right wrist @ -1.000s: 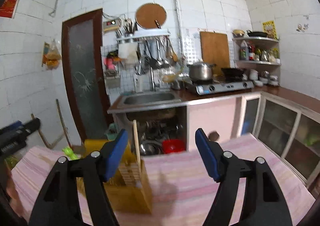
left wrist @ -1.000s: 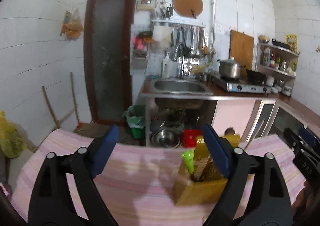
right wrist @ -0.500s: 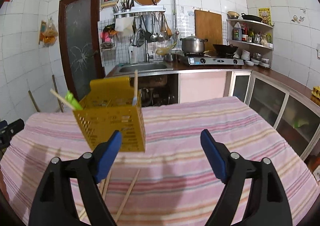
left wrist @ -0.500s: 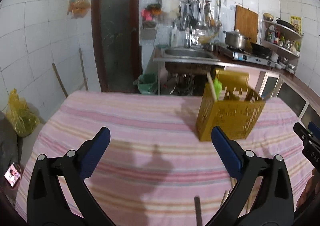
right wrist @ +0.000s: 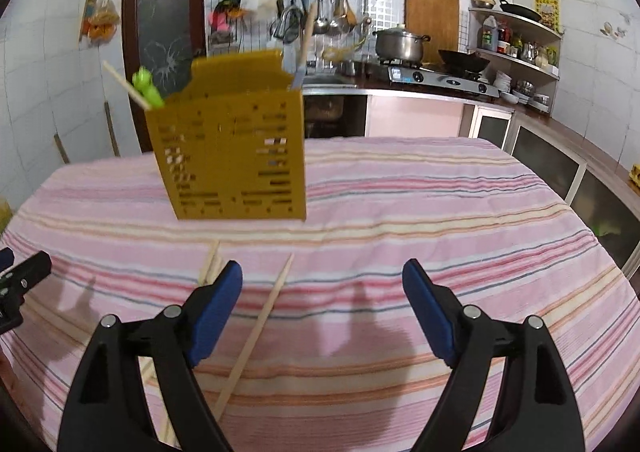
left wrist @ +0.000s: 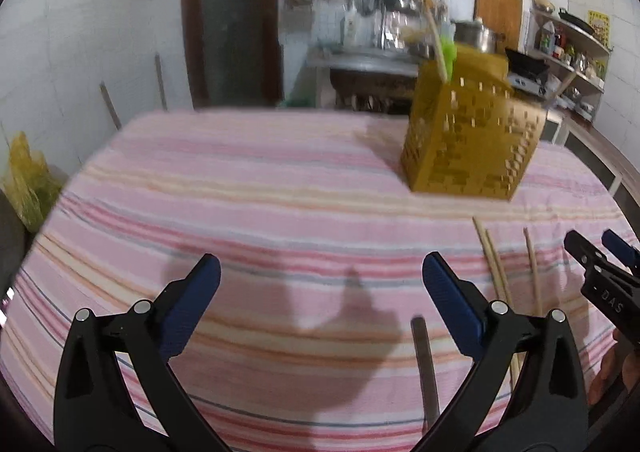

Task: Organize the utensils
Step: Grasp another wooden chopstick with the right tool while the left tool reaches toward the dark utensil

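Fingers (left wrist: 188, 308) of the left gripper (left wrist: 320, 304) and the right gripper (right wrist: 322, 302) were spread wide, holding nothing, both hovering low and angled down over the striped worktop (right wrist: 460, 212). Loose chopsticks (right wrist: 256, 336) lay just beside the right gripper's left finger, with the yellow utensil holder (right wrist: 232, 156) standing beyond them.

A yellow perforated utensil holder (right wrist: 232, 144) stands upright on the striped tablecloth (right wrist: 440, 204); a green-handled utensil (right wrist: 146, 86) and a pale stick (right wrist: 306, 32) poke from its top. Wooden chopsticks (right wrist: 256, 328) lie loose on the cloth just in front of it; a dark grey rod (left wrist: 426, 372) lies beside them.
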The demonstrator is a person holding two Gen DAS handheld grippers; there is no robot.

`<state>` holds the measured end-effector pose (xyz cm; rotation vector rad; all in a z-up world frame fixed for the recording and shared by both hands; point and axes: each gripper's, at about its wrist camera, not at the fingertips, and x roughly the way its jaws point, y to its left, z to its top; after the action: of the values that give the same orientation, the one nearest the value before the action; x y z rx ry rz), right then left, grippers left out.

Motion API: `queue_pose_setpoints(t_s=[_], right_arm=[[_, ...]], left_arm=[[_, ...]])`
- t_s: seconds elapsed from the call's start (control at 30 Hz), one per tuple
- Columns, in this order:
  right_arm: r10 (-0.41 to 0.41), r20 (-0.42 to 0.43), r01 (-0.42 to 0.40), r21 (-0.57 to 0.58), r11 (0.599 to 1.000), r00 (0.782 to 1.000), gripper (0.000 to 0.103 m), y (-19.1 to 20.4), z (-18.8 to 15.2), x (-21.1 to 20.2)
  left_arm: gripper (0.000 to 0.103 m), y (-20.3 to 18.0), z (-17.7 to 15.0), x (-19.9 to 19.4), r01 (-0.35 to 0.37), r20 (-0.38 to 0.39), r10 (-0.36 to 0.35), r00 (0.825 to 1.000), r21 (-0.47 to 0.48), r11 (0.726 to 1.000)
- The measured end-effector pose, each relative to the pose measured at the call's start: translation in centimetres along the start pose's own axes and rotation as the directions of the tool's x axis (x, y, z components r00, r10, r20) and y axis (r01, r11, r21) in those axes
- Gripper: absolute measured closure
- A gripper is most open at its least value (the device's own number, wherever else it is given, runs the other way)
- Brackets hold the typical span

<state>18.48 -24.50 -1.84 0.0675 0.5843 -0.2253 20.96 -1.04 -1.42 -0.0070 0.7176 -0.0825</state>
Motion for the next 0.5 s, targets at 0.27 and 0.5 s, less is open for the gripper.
queue_pose_setpoints(t_s=[0.27, 0.5], right_arm=[[0.019, -0.146, -0.007, 0.077, 0.997, 0.989, 0.022, 0.1, -0.3, 3.1], [-0.038, -0.249, 0.037, -0.009, 0.999, 0.968, 0.043, 2.8, -0.5, 6.1]], left_arm=[[0.005, -1.4, -0.9, 1.4, -0.009, -0.062, 0.013, 0.998, 0.061, 0.998], [0.005, -2.2, -1.1, 3.2, 0.012, -0.138, -0.005, 0.99, 0.056, 0.998]])
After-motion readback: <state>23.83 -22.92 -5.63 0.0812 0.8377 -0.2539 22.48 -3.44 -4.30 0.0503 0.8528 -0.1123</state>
